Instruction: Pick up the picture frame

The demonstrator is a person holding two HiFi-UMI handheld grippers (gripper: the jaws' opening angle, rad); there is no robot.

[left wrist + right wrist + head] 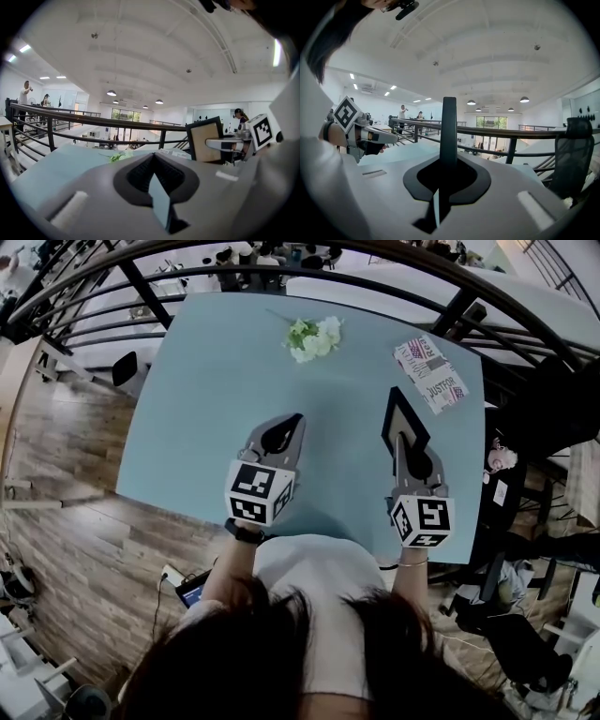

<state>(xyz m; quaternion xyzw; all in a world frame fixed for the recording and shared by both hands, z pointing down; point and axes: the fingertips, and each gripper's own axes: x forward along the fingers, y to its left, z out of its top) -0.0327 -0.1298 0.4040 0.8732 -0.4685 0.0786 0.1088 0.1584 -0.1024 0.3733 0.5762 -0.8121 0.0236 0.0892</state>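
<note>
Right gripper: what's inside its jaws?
The frame, seen edge-on and upright, is clamped in the right gripper. Nothing else shows between the jaws. The frame's lower part is covered by the gripper's own body.

Left gripper (292,424) jaws together; right gripper (403,439) jaws clamped.

A pale blue rectangular bench (206,409) stands on a brown wood-plank floor (66,549). Its far edge is close to a curved black metal railing (161,139). A black mesh office chair (574,154) sits off its right edge. The white ceiling (154,51) carries round pendant lamps (111,93), and tall windows (124,115) glow in the far wall.
</note>
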